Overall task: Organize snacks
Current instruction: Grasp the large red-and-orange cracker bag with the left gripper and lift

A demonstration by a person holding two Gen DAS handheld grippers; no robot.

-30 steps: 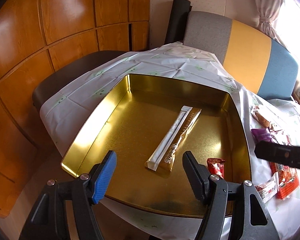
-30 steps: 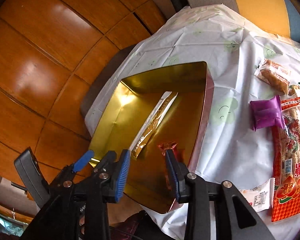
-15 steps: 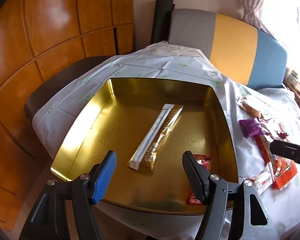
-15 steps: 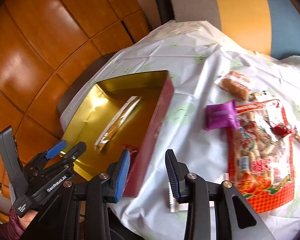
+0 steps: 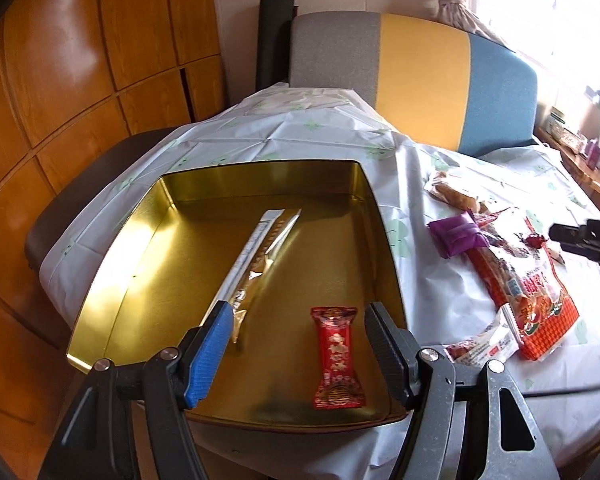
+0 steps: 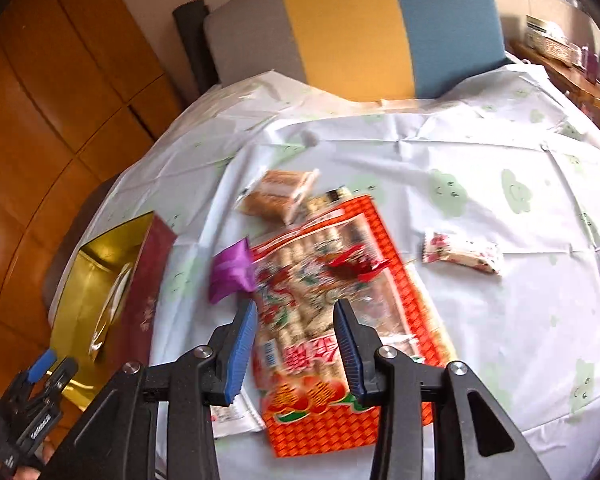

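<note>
Gold inside, the tin tray (image 5: 172, 216) lies at the table's left end, holding a long gold stick sachet (image 5: 260, 256) and a small red snack packet (image 5: 337, 358). Over its near edge the left gripper (image 5: 296, 348) hovers, jaws apart and empty. Right of the tray, more snacks lie on the white tablecloth (image 6: 480, 184): a purple pouch (image 6: 232, 270) touching a big orange biscuit bag (image 6: 332, 320). Above that bag the right gripper (image 6: 296, 344) hangs, its jaws having just been opening, nothing between them.

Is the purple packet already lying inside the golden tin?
No, the purple packet lies on the white tablecloth to the right of the golden tin, beside the big red snack bag.
</note>
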